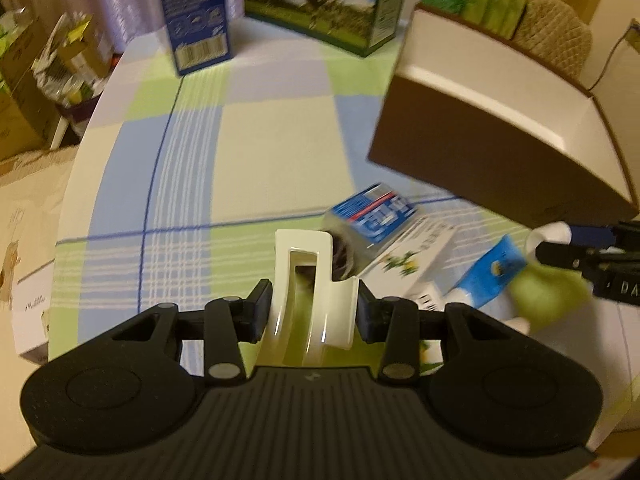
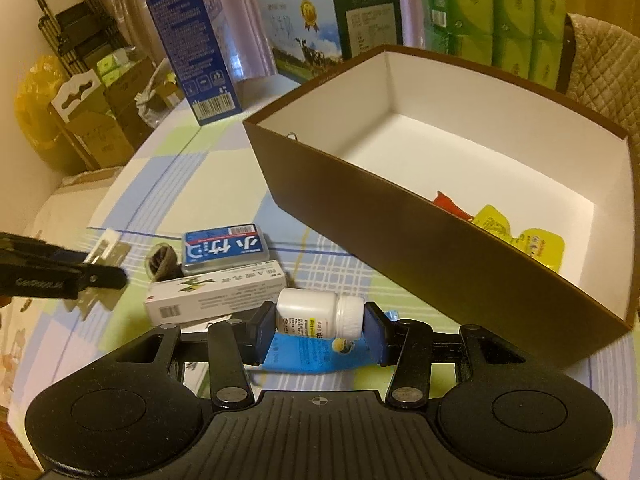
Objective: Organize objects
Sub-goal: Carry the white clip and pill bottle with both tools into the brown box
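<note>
While both tools grip something, the brown box at the right of the frame waits to receive it.

In the right wrist view the right tool is closed on a small white bottle held sideways at lower centre, just above a blue packet on the checked worktop. In the left wrist view the left tool clamps a cream hair clip at lower centre. To do this step well, I think the bottle should be lifted clear of the near wall before it moves right, then lowered onto the bare white floor of the box, away from the yellow packets in its lower right corner. Its round body may slip between the pads, so a slow, level carry seems wise.
</note>
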### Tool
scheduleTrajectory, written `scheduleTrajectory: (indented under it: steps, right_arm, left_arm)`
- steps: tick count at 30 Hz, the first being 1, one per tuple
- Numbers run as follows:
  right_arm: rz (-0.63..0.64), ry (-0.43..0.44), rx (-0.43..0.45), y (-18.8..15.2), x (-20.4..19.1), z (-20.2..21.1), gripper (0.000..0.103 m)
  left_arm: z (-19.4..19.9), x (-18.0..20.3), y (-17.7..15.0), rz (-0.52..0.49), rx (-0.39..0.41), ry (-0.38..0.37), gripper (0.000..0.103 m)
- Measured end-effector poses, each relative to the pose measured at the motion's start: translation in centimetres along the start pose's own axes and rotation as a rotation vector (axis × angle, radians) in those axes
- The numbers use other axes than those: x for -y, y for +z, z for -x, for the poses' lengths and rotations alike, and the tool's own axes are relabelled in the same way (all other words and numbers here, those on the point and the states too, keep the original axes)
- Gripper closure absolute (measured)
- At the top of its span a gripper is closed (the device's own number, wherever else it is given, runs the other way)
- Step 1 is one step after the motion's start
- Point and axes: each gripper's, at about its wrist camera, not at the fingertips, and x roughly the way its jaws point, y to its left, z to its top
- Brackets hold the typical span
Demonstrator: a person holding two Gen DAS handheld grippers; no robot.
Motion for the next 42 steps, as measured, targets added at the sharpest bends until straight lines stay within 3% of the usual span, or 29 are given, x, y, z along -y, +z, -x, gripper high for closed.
scheduleTrajectory:
  steps: [22,32,42]
  right_arm:
    - [-0.095,-0.101,0.103,0.9,3.1,7.5,0.059]
    - [-0.139,-0.156,0.161,3.2,6.0,8.5,0.059]
    - [-0.178,-0.197,0.174,5.8,9.0,7.0,0.059]
  left_arm:
    - [1.5,10.5,5.8,-0.193,0.121,-0.145,0.065]
    - [0.5,14.4,9.2,-0.245,0.144,-0.17,0.065]
    - [-1.8,16.6,13.1,-0.274,0.142,-0.171,0.065]
